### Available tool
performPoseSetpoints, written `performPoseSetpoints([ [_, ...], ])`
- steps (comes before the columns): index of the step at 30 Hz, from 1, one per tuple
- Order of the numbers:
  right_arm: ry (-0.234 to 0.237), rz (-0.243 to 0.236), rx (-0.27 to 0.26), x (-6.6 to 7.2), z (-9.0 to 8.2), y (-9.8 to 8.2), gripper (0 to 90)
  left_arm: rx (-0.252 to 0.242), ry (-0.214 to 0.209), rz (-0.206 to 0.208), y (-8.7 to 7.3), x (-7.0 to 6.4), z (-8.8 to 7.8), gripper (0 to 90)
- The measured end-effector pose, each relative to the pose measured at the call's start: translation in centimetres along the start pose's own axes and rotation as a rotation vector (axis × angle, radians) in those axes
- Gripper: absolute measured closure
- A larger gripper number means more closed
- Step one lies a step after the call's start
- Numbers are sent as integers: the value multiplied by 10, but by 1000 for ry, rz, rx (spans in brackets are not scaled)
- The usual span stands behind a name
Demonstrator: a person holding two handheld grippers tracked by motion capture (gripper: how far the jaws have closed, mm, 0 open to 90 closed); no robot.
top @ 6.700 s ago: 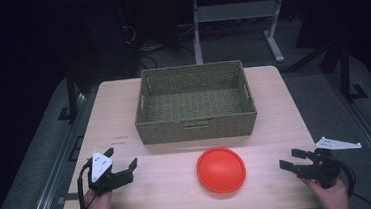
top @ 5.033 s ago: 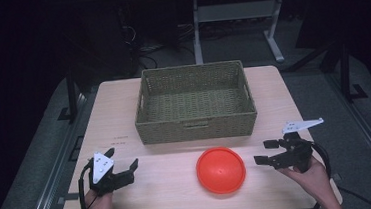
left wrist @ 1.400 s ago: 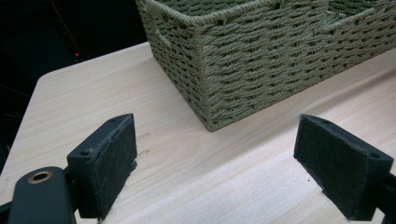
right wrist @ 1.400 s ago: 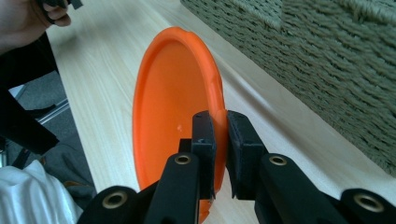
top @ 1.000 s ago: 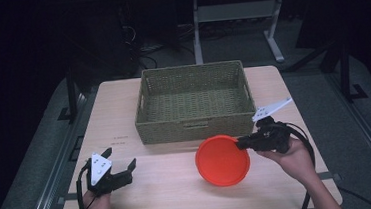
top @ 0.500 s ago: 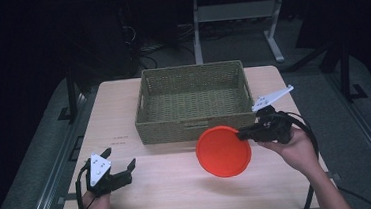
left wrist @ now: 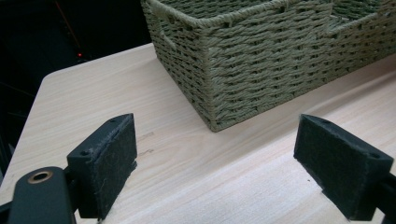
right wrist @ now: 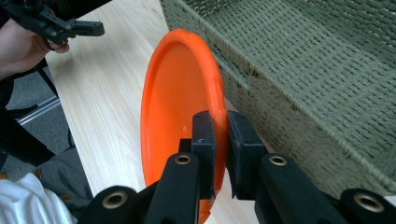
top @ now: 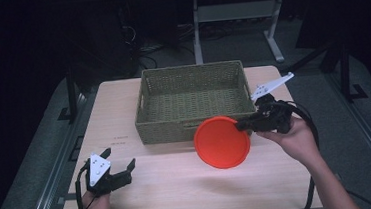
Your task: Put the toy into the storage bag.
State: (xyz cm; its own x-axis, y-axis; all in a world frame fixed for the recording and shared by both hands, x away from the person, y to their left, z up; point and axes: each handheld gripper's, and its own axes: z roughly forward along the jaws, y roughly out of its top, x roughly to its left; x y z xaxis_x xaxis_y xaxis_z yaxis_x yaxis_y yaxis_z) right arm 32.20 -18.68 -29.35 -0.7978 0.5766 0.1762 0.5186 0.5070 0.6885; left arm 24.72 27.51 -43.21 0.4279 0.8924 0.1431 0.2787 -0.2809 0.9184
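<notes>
An orange plate [top: 221,142] hangs tilted above the table, just in front of the woven basket [top: 193,100]. My right gripper [top: 243,125] is shut on the plate's right rim. Seen along its own jaws, the right gripper [right wrist: 220,140] pinches the rim of the orange plate [right wrist: 175,107], which stands on edge beside the basket wall [right wrist: 299,93]. My left gripper [top: 118,166] rests open at the table's front left with nothing between its pads [left wrist: 107,158]. The basket's corner [left wrist: 224,60] lies ahead of it.
The light wooden table [top: 180,185] has free room in front of the basket and at the left. Dark floor, a white stand [top: 231,15] and cables lie behind the table. The basket is empty inside.
My right gripper has lifted the orange plate off the table and carried it up toward the basket, tilting it on edge. The left gripper has stayed put.
</notes>
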Motion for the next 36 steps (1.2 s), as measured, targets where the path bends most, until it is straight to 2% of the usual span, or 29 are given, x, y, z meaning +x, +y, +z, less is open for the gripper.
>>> performPoseSetpoints([
  [7, -6, 7, 2, -2, -4, 13, 821, 2, 0, 2, 0, 0, 0, 127],
  [11, -6, -12, 6, -2, -5, 18, 821, 2, 0, 2, 0, 0, 0, 127],
  [19, -17, -11, 14, -3, -7, 30, 820, 0, 2, 3, 0, 1, 0, 127],
  [31, -22, -5, 3, -11, -10, 48, 820, 2, -4, -2, 0, -1, 1, 127],
  [34, -27, -6, 2, -12, -11, 54, 820, 1, -3, 10, 0, -1, 0, 127],
  [36, -27, -4, -6, -13, -13, 58, 820, -1, -4, -3, 0, 0, 0, 127],
])
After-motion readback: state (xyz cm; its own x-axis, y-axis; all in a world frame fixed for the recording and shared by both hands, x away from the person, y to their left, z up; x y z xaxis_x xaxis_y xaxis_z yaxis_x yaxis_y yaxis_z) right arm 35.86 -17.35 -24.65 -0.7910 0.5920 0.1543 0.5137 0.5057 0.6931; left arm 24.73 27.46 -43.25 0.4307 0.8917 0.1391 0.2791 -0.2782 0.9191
